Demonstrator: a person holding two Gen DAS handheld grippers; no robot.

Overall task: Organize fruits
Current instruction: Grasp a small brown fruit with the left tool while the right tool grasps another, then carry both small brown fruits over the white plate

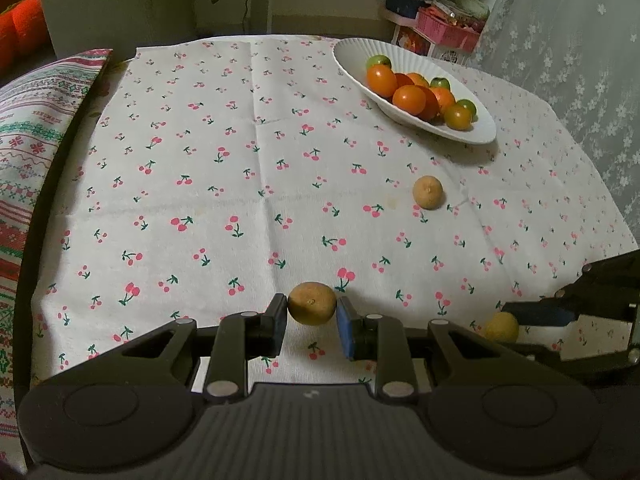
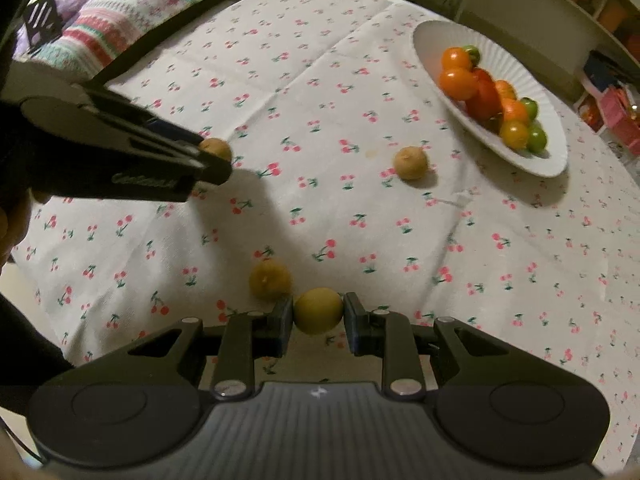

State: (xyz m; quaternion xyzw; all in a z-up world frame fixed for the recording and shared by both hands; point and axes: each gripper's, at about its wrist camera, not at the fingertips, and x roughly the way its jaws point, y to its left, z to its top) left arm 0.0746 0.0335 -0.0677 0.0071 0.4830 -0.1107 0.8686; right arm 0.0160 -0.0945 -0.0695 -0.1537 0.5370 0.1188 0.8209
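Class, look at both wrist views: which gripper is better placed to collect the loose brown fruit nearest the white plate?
Neither is free: left gripper and right gripper each hold a round brown fruit. Probably the right; the loose brown fruit and white ridged plate lie on its side.

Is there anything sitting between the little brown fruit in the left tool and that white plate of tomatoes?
Almost nothing. The left tool holds a brown fruit. Between it and the white plate lies bare cherry-print cloth, except one loose brown fruit resting just short of the plate, easy to pass over.
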